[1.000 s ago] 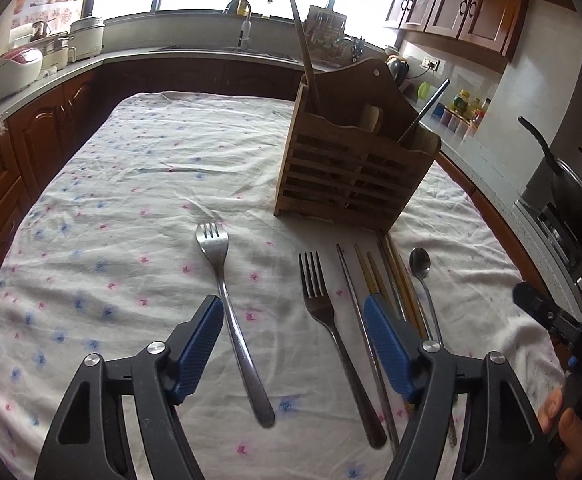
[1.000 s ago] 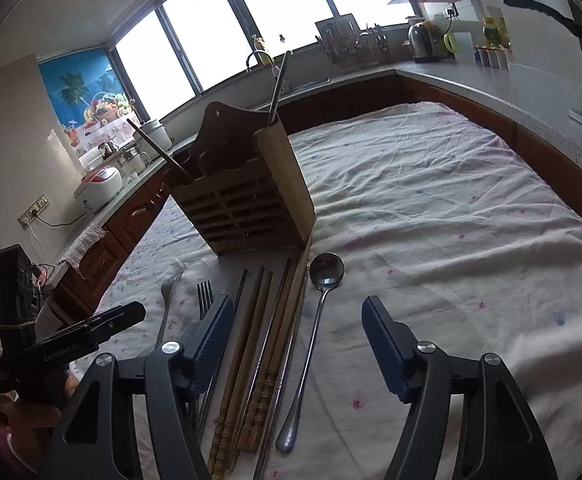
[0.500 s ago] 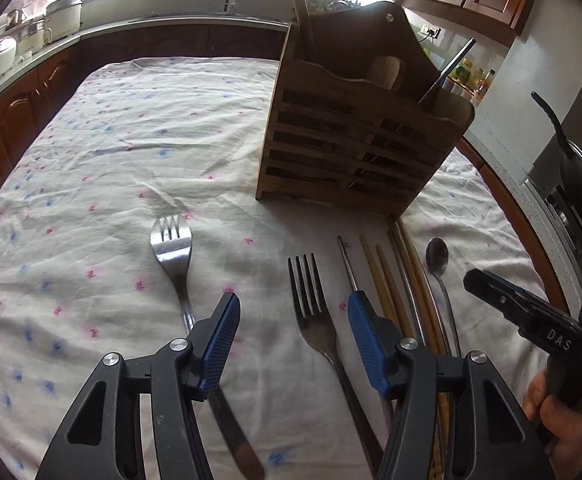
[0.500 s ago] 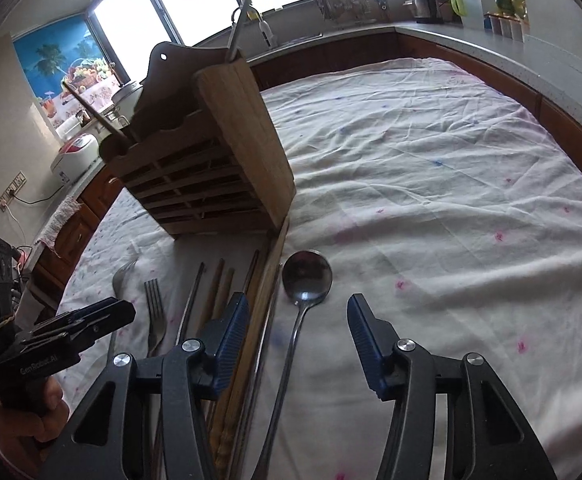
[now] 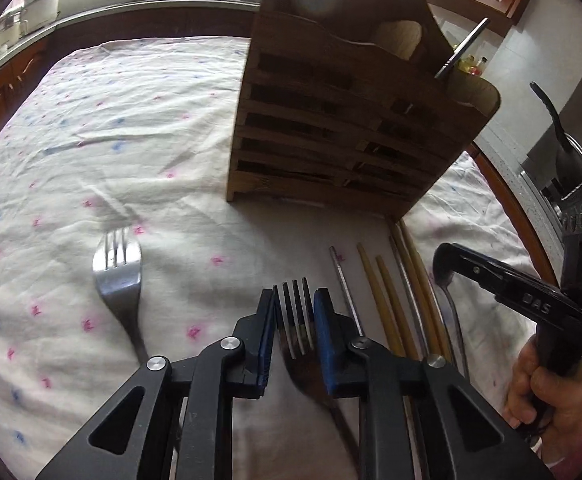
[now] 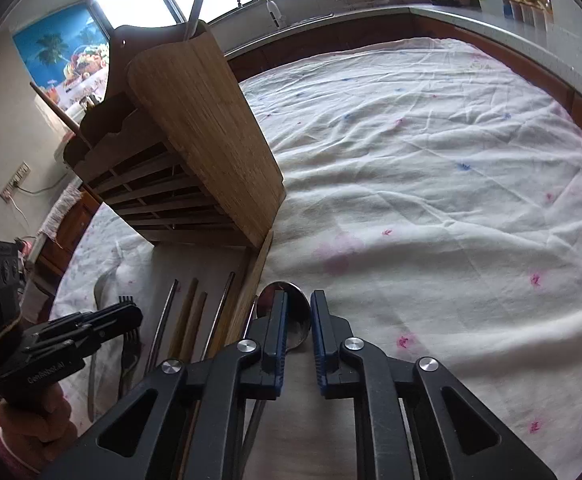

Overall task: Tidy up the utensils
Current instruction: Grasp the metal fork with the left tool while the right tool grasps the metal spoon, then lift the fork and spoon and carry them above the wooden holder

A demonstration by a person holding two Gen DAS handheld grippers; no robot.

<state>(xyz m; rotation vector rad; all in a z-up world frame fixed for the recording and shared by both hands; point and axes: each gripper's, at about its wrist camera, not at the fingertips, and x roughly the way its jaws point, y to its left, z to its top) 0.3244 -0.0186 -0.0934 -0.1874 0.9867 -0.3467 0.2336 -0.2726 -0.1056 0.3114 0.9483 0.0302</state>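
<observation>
A wooden utensil holder stands on the cloth-covered table, also in the right wrist view. In front of it lie a fork, a second fork to its left, several chopsticks and a metal spoon. My left gripper is shut on the first fork at its tines. My right gripper is shut on the spoon at its bowl. Both utensils still rest on the cloth.
The holder has a few utensils standing in it. The white flowered tablecloth spreads wide to the right of the spoon. Kitchen counters ring the table. A wok sits at right.
Both grippers have come down and forward and closed: the left one onto the fork's tines, the right one onto the spoon's bowl. They were open a second ago.
</observation>
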